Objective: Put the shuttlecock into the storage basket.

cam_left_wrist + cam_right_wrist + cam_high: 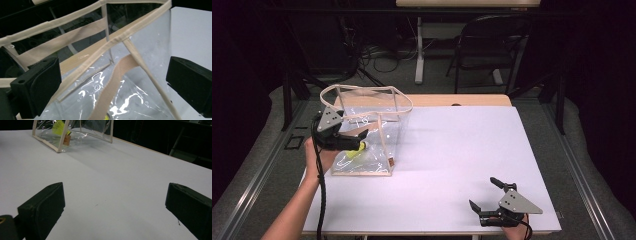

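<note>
Clear bag (367,137) stands near the table's (452,150) far left corner, something yellow-green (353,153) inside. My left gripper (362,140) hangs spread at its rim; I'd ease it clear of the straps (112,82). Right gripper (487,197) rests spread at the near right edge.

High view looking forward and down over the whole table (452,150) from above, left tool view pressed close against the clear bag (140,82), right tool view low and far across the table, sharing that bag.
</note>
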A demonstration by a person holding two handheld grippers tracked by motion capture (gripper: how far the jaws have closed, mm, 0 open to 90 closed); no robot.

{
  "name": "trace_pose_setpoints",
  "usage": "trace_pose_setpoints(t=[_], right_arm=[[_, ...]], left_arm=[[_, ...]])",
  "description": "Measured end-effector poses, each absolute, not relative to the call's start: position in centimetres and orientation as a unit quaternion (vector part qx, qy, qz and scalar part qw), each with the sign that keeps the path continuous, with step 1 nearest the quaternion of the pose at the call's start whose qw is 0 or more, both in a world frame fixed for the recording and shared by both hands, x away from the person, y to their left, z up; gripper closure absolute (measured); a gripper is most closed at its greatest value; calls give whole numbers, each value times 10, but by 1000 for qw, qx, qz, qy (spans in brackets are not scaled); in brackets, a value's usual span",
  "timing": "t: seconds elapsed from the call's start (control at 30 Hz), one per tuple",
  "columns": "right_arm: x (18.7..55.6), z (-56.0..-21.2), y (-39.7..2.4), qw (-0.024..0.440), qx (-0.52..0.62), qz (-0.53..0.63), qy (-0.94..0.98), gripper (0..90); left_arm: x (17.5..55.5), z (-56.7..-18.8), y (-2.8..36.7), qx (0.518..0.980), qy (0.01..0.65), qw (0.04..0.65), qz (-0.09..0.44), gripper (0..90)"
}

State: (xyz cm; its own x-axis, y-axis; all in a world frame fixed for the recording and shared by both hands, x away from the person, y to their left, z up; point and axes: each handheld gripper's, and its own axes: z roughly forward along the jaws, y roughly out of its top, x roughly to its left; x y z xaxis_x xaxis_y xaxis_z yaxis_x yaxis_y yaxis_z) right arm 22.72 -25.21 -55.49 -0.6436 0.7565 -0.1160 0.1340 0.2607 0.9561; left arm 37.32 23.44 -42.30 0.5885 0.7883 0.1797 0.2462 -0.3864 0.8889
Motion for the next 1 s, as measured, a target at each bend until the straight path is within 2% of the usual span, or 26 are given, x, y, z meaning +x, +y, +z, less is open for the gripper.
trace_pose_setpoints(t=[0.47, 1.0], right_arm=[[227, -555, -252, 294, 301, 529, 737, 20], [227, -555, -250, 291, 301, 529, 738, 20]], left_arm=[[338, -448, 224, 772, 305, 469, 301, 0], [310, -480, 231, 769, 303, 487, 282, 0]])
